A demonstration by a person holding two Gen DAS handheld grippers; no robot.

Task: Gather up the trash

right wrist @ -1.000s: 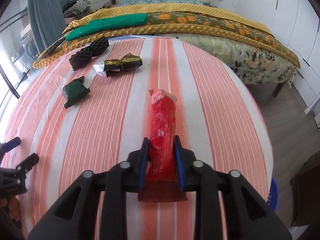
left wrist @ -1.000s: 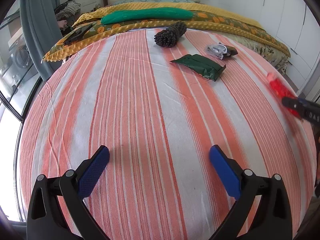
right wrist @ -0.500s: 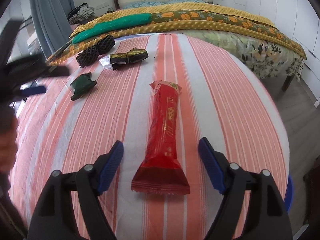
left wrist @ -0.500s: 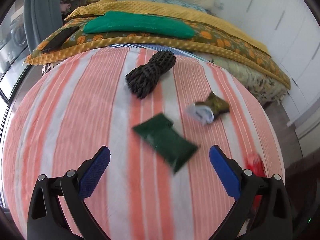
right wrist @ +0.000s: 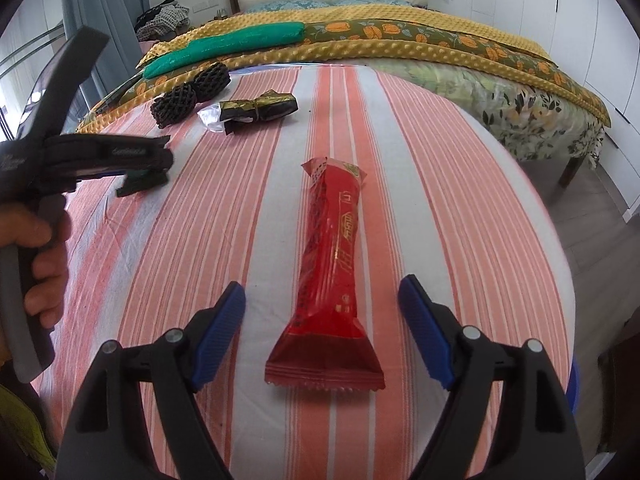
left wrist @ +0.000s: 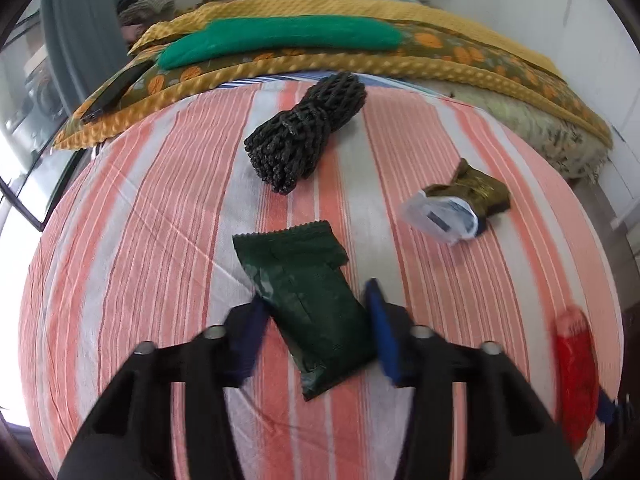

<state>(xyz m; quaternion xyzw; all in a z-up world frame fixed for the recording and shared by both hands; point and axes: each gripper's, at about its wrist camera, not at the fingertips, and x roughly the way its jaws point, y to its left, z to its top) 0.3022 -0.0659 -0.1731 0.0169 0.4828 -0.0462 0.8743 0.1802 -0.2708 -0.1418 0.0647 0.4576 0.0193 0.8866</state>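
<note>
A dark green wrapper (left wrist: 308, 292) lies on the striped tablecloth (left wrist: 140, 240). My left gripper (left wrist: 316, 328) is closing around it, and its blue pads meet the wrapper's two long sides. In the right wrist view a hand holds that left gripper (right wrist: 156, 160) over the green wrapper (right wrist: 140, 184). A long red wrapper (right wrist: 332, 248) lies flat between the spread fingers of my right gripper (right wrist: 322, 332), which is open, its pads clear of the wrapper. The red wrapper (left wrist: 576, 372) also shows blurred at the left view's right edge.
Farther back on the cloth lie a black mesh bundle (left wrist: 308, 136) and a crumpled gold-and-dark wrapper with clear plastic (left wrist: 468, 196). Behind the table stands a bed with a yellow blanket (right wrist: 400, 40) and a green cushion (left wrist: 280, 38). A blue bin (right wrist: 574, 384) shows below the table's right edge.
My left gripper travelled across the table to the green wrapper and closed from wide open onto it. My right gripper let go of the red wrapper and opened; the wrapper stays on the cloth.
</note>
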